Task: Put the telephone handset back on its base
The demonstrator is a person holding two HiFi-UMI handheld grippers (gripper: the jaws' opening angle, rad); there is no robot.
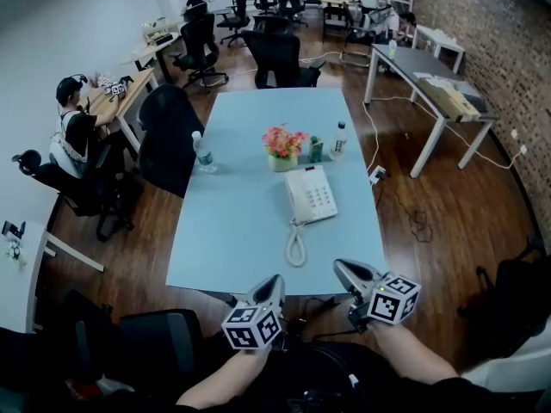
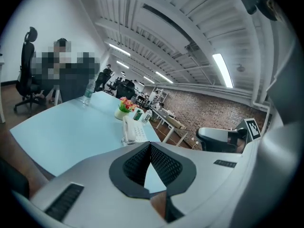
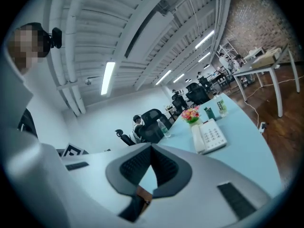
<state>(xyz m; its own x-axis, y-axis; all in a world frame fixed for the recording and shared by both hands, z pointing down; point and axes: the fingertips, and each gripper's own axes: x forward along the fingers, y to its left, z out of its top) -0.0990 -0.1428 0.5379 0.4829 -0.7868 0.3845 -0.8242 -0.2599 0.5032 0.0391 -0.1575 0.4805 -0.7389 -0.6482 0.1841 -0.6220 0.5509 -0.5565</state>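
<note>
A white telephone (image 1: 312,194) sits in the middle of the light blue table (image 1: 232,231), with its handset (image 1: 294,198) lying in the cradle along the base's left side. The coiled cord (image 1: 296,244) loops toward the near edge. My left gripper (image 1: 274,280) and right gripper (image 1: 341,268) hover side by side over the table's near edge, well short of the phone. Both are shut with nothing between the fingers. The phone (image 2: 133,131) appears ahead of the left gripper (image 2: 149,145), and the phone (image 3: 209,137) lies ahead and to the right of the right gripper (image 3: 151,146).
Behind the phone stand a pot of flowers (image 1: 283,147), a green carton (image 1: 316,149) and a small bottle (image 1: 339,140). A water bottle (image 1: 201,153) is at the table's left edge by a black chair (image 1: 168,136). A grey desk (image 1: 430,80) stands to the right, and a person (image 1: 76,132) sits at the left.
</note>
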